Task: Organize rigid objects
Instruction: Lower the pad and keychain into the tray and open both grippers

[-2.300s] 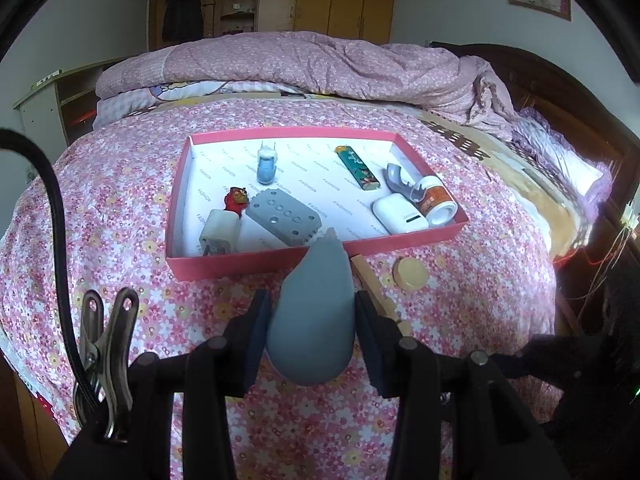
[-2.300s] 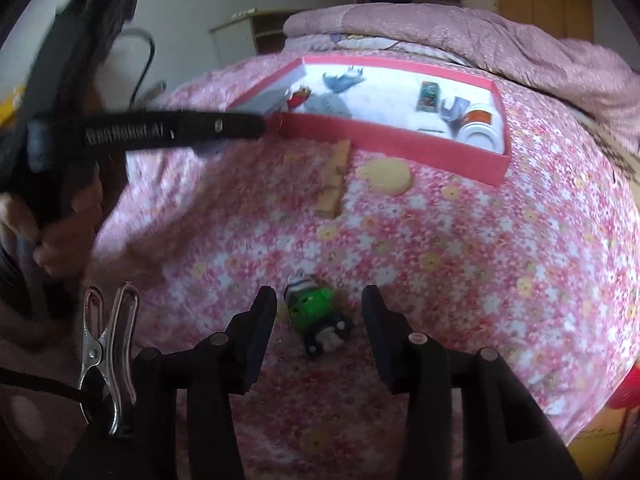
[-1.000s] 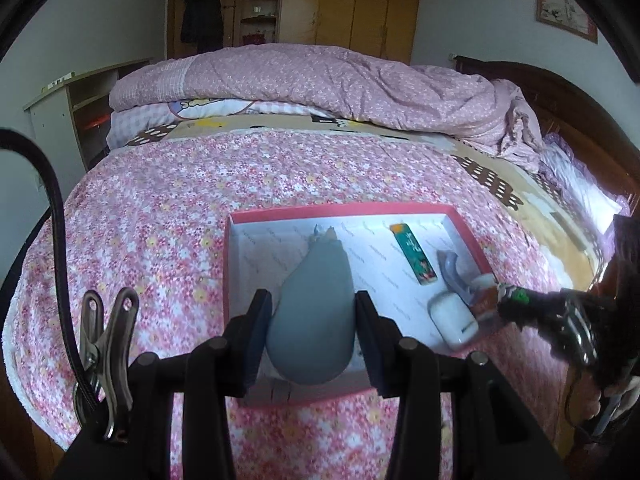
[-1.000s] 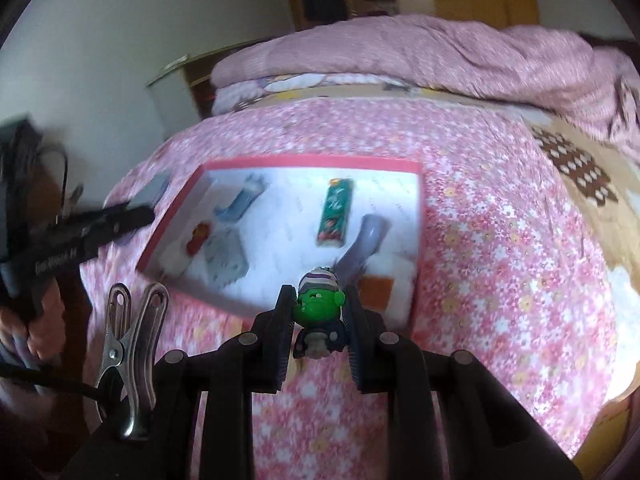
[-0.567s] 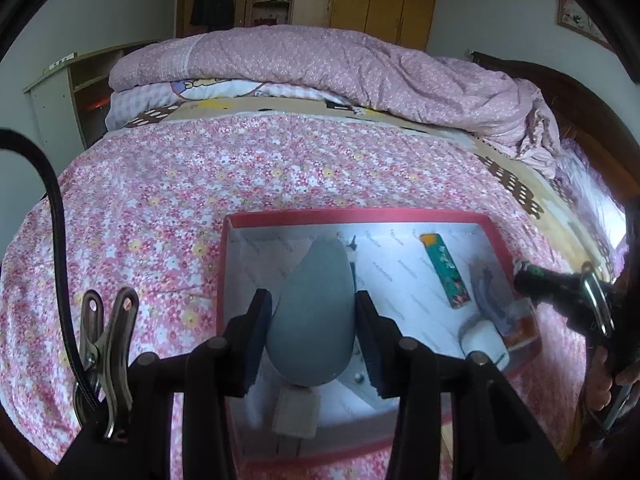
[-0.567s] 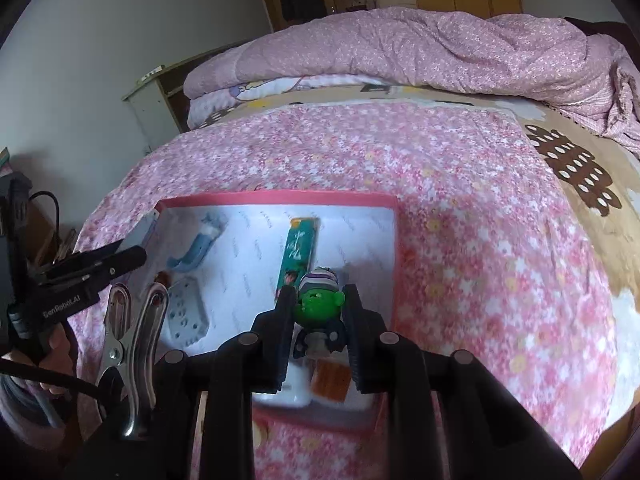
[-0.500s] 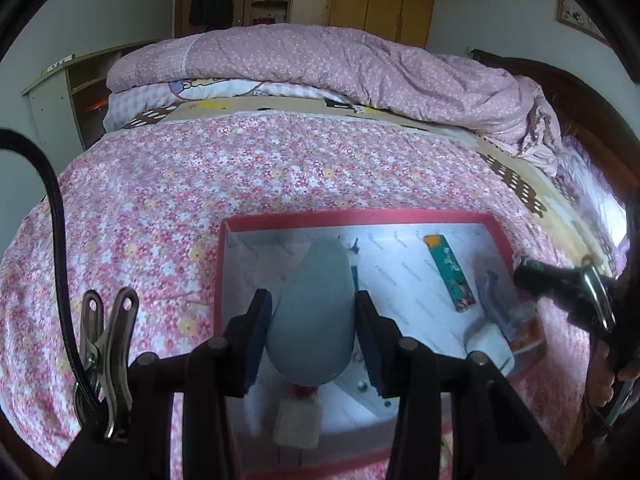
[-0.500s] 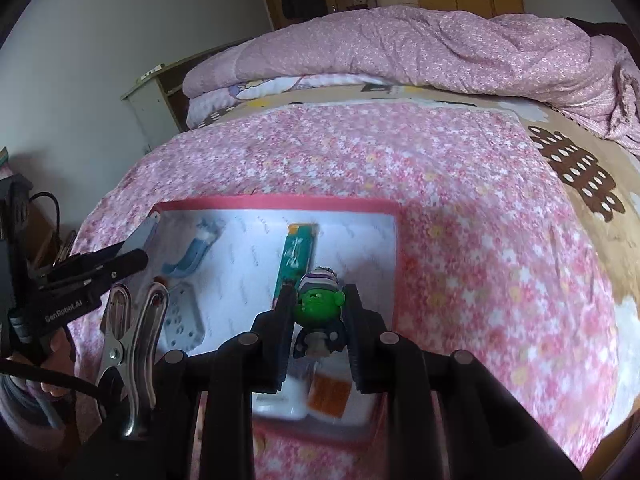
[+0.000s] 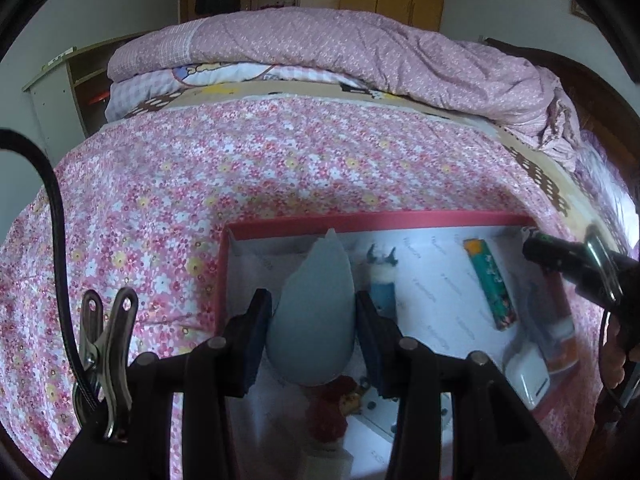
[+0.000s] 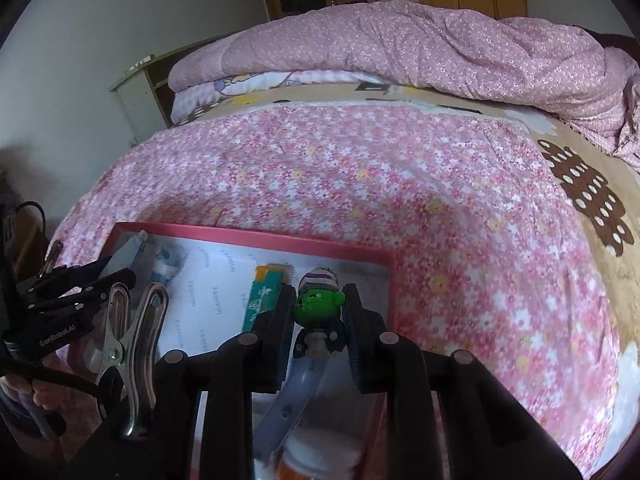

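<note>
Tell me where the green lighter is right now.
The green lighter lies flat in the red box, right half in the left wrist view, between the blue figure and the white case.

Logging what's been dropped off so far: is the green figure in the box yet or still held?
Held. The right tool is shut on the green figure, upright between its fingers, above the red box.

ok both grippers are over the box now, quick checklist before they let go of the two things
1. Left gripper clamped on grey teardrop piece: ok.
2. Right gripper clamped on green-headed figure: ok.
3. Both loads over the pink box: ok.
4. Spot beneath the grey piece free: not ok, a red toy lies there.
5. Spot beneath the figure free: not ok, a grey handled tool lies there.
6. Height above the box floor: cannot tell.
</note>
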Demonstrator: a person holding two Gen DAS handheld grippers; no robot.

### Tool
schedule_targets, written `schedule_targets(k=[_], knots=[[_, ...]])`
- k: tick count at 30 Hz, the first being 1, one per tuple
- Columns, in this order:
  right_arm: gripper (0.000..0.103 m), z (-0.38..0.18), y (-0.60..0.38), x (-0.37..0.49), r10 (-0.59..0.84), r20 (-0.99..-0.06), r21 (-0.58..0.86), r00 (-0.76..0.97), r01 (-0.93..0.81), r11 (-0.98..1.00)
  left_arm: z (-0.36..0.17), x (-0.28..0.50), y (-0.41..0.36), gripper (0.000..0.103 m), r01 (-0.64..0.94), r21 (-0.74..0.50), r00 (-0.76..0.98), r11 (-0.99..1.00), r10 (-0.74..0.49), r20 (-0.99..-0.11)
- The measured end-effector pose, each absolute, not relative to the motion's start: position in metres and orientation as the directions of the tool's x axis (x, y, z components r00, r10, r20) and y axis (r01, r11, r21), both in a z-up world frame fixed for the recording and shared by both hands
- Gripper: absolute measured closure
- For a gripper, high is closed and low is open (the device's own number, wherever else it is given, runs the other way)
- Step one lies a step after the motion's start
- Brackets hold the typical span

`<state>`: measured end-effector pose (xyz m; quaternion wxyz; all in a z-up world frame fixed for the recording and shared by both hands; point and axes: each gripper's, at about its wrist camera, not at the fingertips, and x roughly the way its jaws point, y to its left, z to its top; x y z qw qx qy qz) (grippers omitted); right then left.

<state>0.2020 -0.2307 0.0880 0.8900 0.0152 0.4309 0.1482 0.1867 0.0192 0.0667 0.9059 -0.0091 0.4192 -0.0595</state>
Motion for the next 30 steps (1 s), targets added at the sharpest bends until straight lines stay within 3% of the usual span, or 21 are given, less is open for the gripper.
schedule_targets(k=[8,13,30], knots=[[0.078,0.086,-0.237,0.202,0.281,-0.741,0.162,0.610,-0.243,0.956,0.065,0.191,0.017,0.048,0.095,-0.067,0.636,0.993,-0.112,-0.764],[0.071,0.093,-0.240,0.198,0.288,-0.717,0.175,0.635,-0.235,0.956,0.071,0.183,0.016,0.047,0.098,-0.056,0.651,0.994,-0.107,-0.752],[0.070,0.107,-0.233,0.173,0.311,-0.699,0.171,0.644,-0.271,0.947,0.087,0.160,0.015,0.047,0.091,-0.067,0.658,0.994,-0.111,-0.745]])
